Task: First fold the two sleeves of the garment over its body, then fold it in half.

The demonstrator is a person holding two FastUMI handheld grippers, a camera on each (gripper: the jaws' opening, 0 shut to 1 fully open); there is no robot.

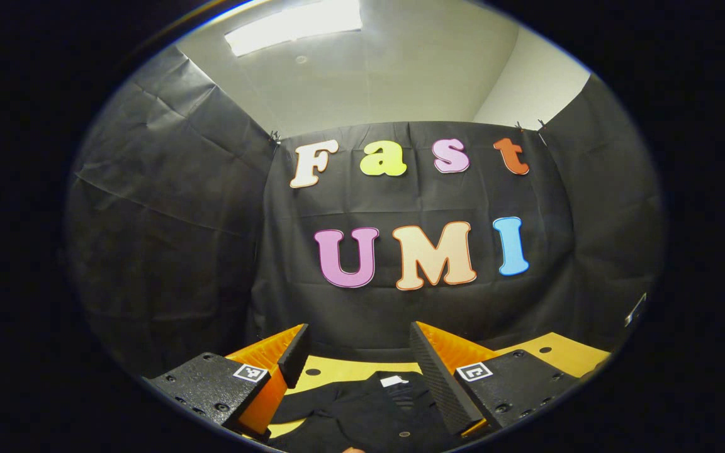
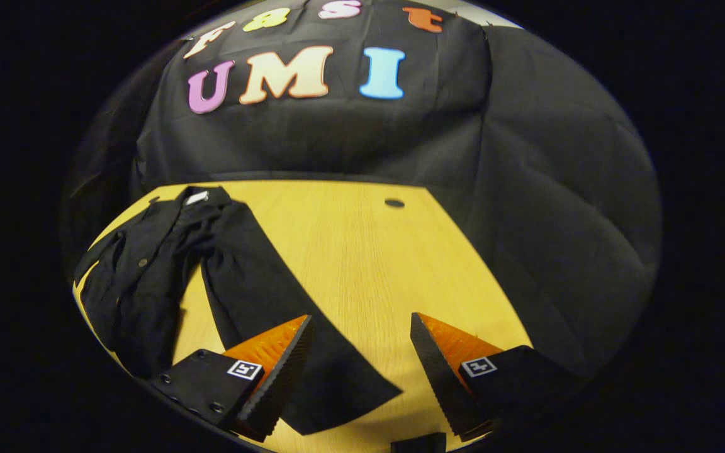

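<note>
Wooden tabletop (image 2: 362,251) holds the black shirt (image 2: 148,270) at frame left with one sleeve (image 2: 287,327) trailing toward bottom center, both the right gripper (image 2: 360,358) and left gripper (image 1: 359,365) spread and empty, so a shallow pinch could easily drag that sleeve crooked.

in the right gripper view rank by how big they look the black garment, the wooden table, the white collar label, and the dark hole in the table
1. Wooden table
2. Black garment
3 and 4. White collar label and dark hole: both tiny and look alike, so no ranking.
</note>
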